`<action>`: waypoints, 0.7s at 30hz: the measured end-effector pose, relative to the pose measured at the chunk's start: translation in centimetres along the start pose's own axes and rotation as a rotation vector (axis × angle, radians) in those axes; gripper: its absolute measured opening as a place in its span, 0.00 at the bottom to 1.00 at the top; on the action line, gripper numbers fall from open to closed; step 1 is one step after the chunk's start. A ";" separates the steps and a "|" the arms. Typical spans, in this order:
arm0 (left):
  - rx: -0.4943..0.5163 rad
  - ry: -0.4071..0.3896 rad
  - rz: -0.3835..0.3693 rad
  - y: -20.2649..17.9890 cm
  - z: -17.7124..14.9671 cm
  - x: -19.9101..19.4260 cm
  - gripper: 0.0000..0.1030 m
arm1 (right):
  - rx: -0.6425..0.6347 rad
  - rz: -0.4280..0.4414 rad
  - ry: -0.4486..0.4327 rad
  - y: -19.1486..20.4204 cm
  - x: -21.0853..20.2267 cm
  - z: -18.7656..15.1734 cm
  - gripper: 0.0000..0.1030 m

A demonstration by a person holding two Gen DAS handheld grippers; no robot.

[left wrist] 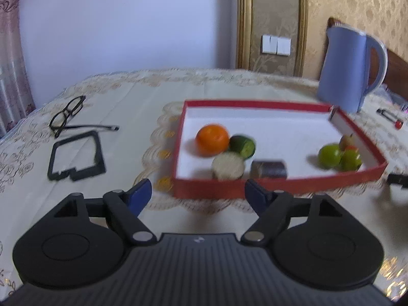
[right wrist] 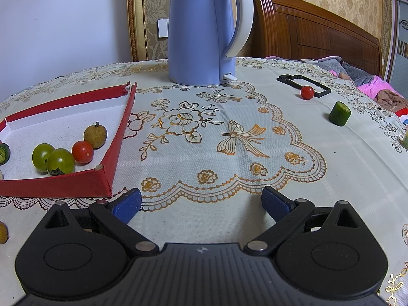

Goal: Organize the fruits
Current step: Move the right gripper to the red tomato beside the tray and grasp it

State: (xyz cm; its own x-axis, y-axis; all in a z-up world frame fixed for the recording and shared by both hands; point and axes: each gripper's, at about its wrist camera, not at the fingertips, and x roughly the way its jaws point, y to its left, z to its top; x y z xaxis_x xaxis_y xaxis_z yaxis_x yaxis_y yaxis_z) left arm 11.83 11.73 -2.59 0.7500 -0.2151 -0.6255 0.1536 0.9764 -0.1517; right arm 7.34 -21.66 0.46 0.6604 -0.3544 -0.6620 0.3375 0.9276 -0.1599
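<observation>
Claws spread and empty, loose produce waiting on the desk's right side.

Nearest, the left claw hangs with its jaws apart and nothing between them, just short of the red tray; the right claw is likewise spread and empty over the lace cloth. Inside the tray lie an orange, cut cucumber pieces and green tomatoes. Farther right on the desk, well apart from the tray, a cucumber chunk stands and a cherry tomato rests against a black frame. My judgement: take those with the right claw, squeezing the tomato gently, and stay clear of the kettle.
</observation>
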 end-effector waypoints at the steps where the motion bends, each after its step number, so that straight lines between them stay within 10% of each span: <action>1: 0.004 0.009 0.009 0.0 -0.2 0.2 0.76 | 0.000 0.000 0.000 0.0 0.0 0.0 0.98; 15: -0.032 0.067 0.036 1.2 -1.0 3.2 0.94 | 0.019 -0.008 -0.060 -0.1 -1.2 -0.3 0.98; 21: -0.034 0.083 0.013 1.3 -0.9 3.5 1.00 | 0.028 0.257 -0.071 2.2 -5.7 -2.7 0.97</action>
State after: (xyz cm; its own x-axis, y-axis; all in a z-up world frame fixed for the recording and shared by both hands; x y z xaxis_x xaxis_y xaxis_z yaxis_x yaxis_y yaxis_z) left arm 14.09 12.27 -5.69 0.6956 -0.2049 -0.6885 0.1213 0.9782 -0.1686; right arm 2.54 -17.30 1.92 0.7720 -0.1162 -0.6249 0.1707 0.9849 0.0277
